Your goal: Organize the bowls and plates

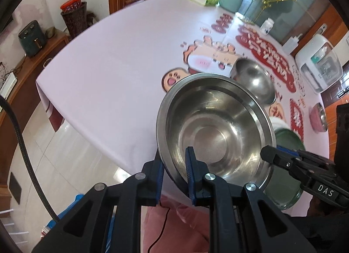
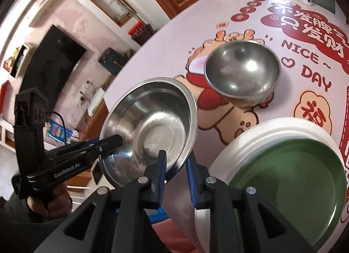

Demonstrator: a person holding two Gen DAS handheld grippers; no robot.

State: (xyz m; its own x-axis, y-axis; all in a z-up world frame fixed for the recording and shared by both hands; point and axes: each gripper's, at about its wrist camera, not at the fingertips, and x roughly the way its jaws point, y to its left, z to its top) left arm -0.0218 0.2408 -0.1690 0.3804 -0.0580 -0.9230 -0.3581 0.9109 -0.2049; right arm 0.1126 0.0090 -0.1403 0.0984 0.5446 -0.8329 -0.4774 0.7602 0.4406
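Sorting is looking only partly done. In the left wrist view, the left gripper is clamping the near rim of a large steel bowl, one finger inside the wall and one outside, so the bowl is hanging tilted above the near edge of the surface. The right gripper is reaching in at the bowl's right rim. A smaller steel bowl is sitting apart beyond it, a pink bowl is lying far right, and a green plate is showing under the held bowl.

In the right wrist view, the right gripper is straddling the large steel bowl's rim with its jaws slightly parted, not visibly pressing. The left gripper is pinching the opposite rim. The green plate is resting on a white plate just beside; the smaller steel bowl is waiting unstacked.
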